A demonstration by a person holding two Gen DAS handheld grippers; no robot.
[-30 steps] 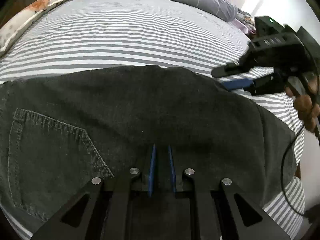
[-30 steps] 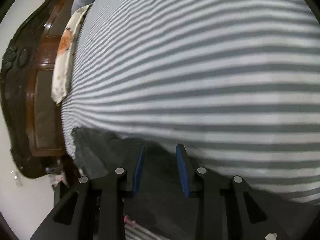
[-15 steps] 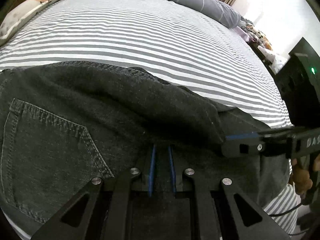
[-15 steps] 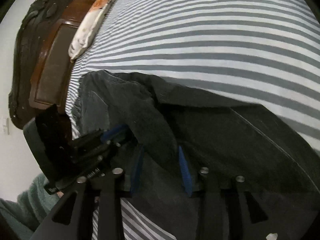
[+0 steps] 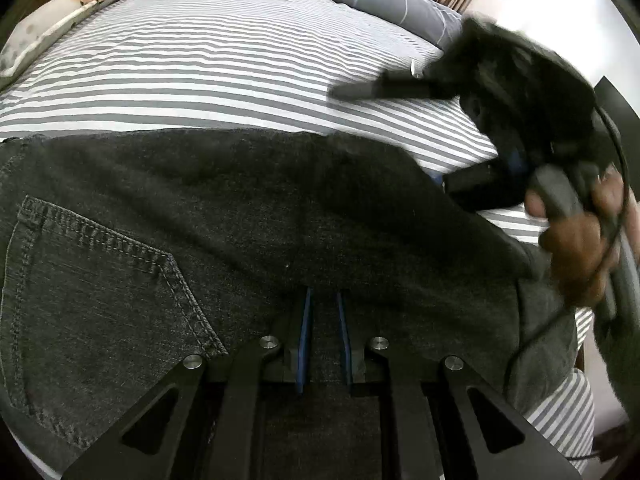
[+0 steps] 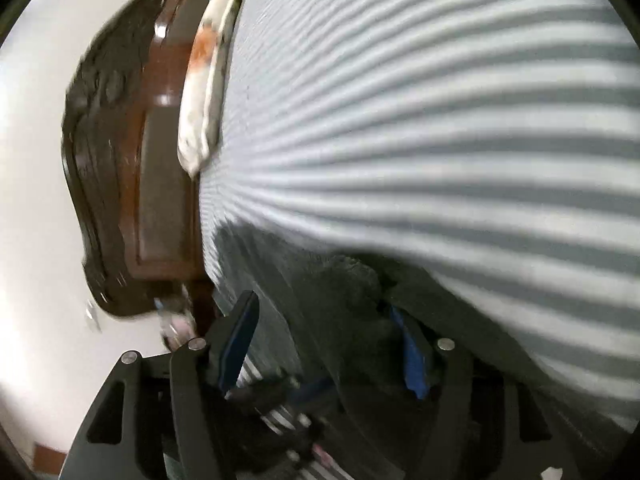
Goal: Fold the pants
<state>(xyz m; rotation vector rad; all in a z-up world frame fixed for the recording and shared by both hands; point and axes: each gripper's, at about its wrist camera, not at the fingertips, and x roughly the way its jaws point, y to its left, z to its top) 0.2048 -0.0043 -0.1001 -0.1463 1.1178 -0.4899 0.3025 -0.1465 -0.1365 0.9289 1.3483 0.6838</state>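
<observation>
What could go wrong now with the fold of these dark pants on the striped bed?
1. The right gripper is opening with denim between its jaws; released while blurred, the pants may land crooked.
2. The left gripper is shut on the near edge; any pull might drag the fold.
3. The cable hangs over the pants and could snag.

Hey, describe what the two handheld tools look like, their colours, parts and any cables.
Both are matte black. The left tool has two angular black arms with triangular cut-outs, round silver bolt heads and thin blue pads lining its fingers. The right tool has the same build, with blue pads. Seen from the left wrist view, it carries a bulky black housing, a grey handle and a thin black cable.
</observation>
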